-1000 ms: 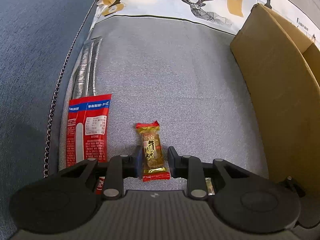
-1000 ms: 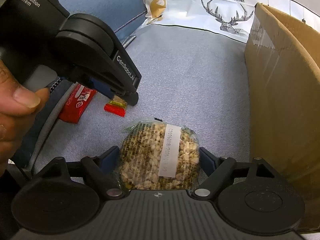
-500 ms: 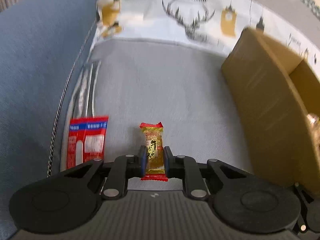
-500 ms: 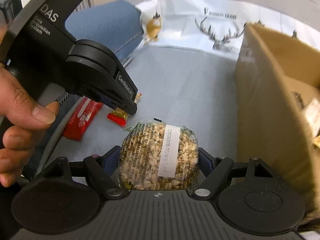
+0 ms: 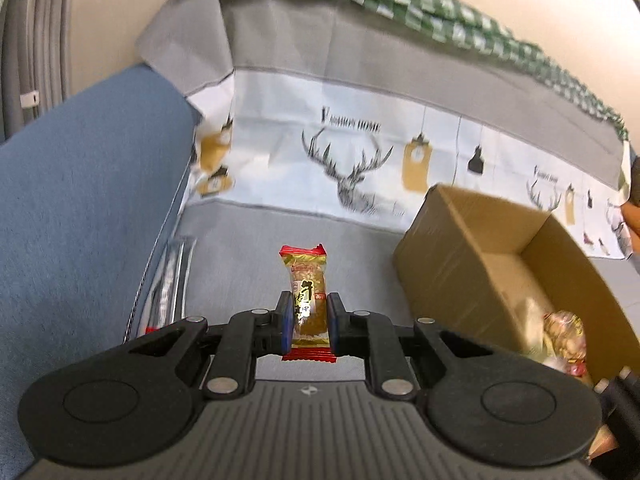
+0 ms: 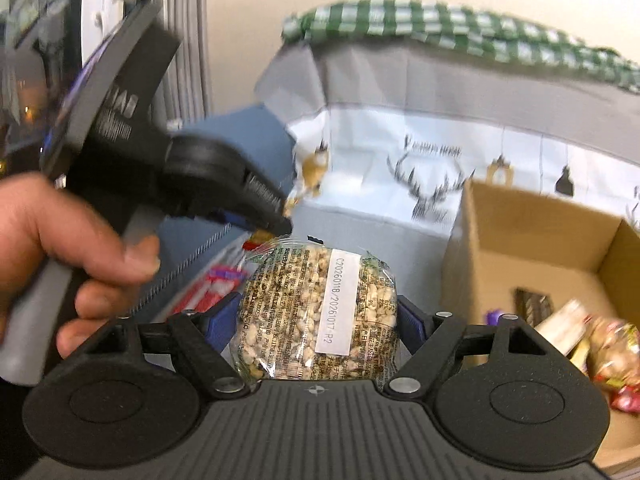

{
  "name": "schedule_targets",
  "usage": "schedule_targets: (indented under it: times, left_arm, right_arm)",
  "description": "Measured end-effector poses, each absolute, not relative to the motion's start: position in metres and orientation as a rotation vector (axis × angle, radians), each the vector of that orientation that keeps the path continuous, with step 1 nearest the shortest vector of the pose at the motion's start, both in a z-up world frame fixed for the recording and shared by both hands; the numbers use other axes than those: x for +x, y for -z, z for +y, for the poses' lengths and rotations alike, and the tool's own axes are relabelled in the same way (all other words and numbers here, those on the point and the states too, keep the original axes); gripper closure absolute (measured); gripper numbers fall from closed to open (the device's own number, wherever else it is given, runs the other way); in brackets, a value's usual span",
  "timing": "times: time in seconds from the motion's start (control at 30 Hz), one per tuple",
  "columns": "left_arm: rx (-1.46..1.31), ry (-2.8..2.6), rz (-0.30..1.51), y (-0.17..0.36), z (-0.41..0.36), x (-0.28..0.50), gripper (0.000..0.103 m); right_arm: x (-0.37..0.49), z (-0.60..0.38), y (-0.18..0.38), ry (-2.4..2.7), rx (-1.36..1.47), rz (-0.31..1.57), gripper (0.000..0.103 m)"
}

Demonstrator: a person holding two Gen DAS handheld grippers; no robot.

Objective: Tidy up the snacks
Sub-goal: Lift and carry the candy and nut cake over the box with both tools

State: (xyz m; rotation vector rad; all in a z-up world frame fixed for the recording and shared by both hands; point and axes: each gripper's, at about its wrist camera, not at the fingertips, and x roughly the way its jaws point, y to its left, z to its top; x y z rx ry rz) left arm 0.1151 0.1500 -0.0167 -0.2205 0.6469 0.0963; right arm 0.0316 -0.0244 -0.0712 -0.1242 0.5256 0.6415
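The left tool (image 5: 307, 322) pinches a gold-and-red candy bar (image 5: 307, 304) between its narrow fingers; the right tool (image 6: 318, 322) clamps a clear puffed-grain pack (image 6: 316, 312). The cardboard box (image 6: 532, 248) sits right of both.

Black plastic left gripper (image 5: 309, 322) with blue-padded fingers (image 5: 285, 322), silver screws, ribbed grey body.

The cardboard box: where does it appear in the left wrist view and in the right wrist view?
Left wrist view: the cardboard box is at the right, open, with snacks inside.
Right wrist view: the cardboard box is at the right too, beside the held puffed grain cake.
Shared landmark: the deer print cloth behind the box.
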Motion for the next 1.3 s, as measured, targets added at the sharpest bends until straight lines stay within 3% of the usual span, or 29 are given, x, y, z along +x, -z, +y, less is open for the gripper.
schedule_targets:
  times: [0.4, 0.67, 1.3]
  left_arm:
    - [-0.139, 0.038, 0.553, 0.005, 0.084, 0.123, 0.085]
    - [-0.122, 0.127, 0.467, -0.003, 0.035, 0.13, 0.085]
    - [-0.12, 0.283, 0.42, 0.006, -0.056, 0.16, 0.085]
  right_arm:
    - [0.099, -0.131, -0.014, -0.447, -0.059, 0.311, 0.022]
    - [0.144, -0.2, 0.02, -0.279, 0.009, 0.406, 0.022]
    - [0.152, -0.222, 0.033, -0.231, -0.018, 0.444, 0.022]
